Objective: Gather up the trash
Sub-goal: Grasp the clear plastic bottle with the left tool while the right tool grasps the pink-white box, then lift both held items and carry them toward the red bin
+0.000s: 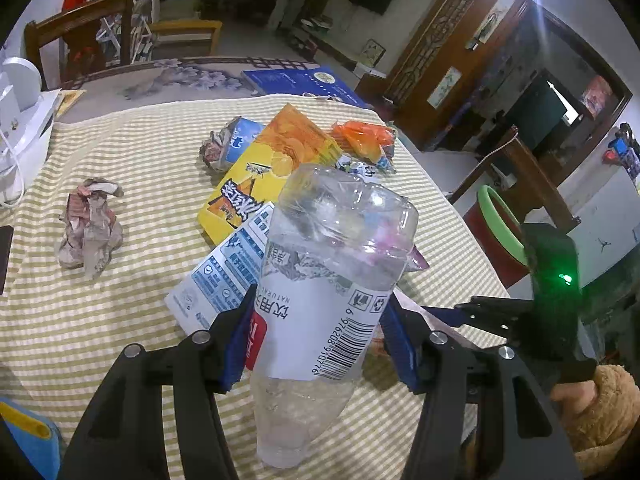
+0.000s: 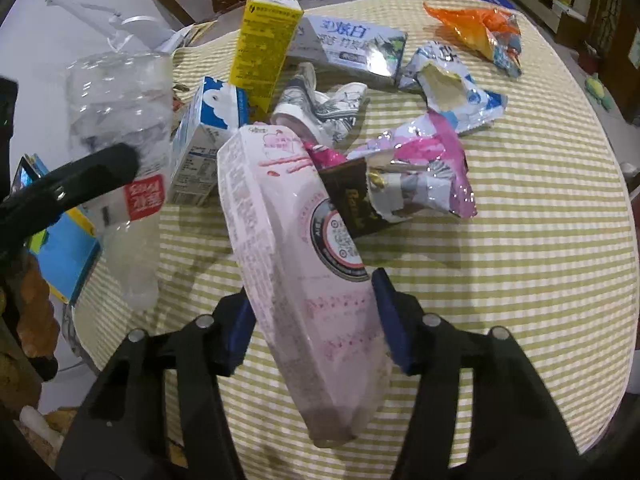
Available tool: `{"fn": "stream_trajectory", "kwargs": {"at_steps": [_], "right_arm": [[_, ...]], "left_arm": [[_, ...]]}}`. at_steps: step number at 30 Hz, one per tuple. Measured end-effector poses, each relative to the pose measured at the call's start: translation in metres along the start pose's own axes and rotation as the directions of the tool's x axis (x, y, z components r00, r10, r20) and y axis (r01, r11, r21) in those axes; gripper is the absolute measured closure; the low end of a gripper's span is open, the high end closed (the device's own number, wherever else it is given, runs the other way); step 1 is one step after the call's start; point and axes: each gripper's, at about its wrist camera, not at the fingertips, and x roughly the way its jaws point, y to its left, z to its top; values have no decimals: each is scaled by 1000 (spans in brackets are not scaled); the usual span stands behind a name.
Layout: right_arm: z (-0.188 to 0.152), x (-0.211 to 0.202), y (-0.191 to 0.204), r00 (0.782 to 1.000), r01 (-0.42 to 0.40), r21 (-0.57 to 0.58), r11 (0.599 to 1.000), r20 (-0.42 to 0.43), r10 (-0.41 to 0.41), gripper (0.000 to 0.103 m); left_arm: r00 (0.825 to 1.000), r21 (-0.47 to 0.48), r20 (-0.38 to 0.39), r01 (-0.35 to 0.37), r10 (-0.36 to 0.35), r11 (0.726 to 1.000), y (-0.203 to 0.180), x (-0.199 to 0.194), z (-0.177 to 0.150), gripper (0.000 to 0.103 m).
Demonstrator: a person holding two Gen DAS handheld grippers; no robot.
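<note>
My left gripper [image 1: 318, 340] is shut on a clear plastic bottle [image 1: 332, 280] with a white label, held above the striped tablecloth; the bottle also shows at the left of the right wrist view [image 2: 120, 128]. My right gripper [image 2: 316, 320] is shut on a pale pink carton [image 2: 296, 248], tilted above the table. The right gripper shows at the right of the left wrist view [image 1: 460, 312]. More trash lies on the table: a yellow box [image 1: 272, 172], a crumpled paper ball [image 1: 90, 228], an orange wrapper [image 2: 476, 28], a pink foil wrapper [image 2: 424, 160] and a milk carton [image 2: 208, 136].
A red bin with a green rim [image 1: 496, 232] stands on the floor right of the table. A white appliance [image 1: 20, 120] sits at the table's left edge, and a blue book [image 1: 304, 84] at its far side. Wooden chairs [image 1: 80, 36] stand behind.
</note>
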Motion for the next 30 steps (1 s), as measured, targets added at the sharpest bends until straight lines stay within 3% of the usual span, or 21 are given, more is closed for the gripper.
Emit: {"fn": "stream_trajectory", "kwargs": {"at_steps": [8,17,30], "right_arm": [[15,-45,-11,988,-60,60,996,143,51,60],[27,-99,-35,937,-146,167,975,339,82,62],[14,-138,-76,898,-119,272,955,440,-13,62]], "left_arm": [[1000,-48,30,-8,10,999,12,-12,2,48],[999,-69,43,1,2,998,14,-13,10,48],[999,-42,44,29,-27,999,-8,-6,28,47]]}}
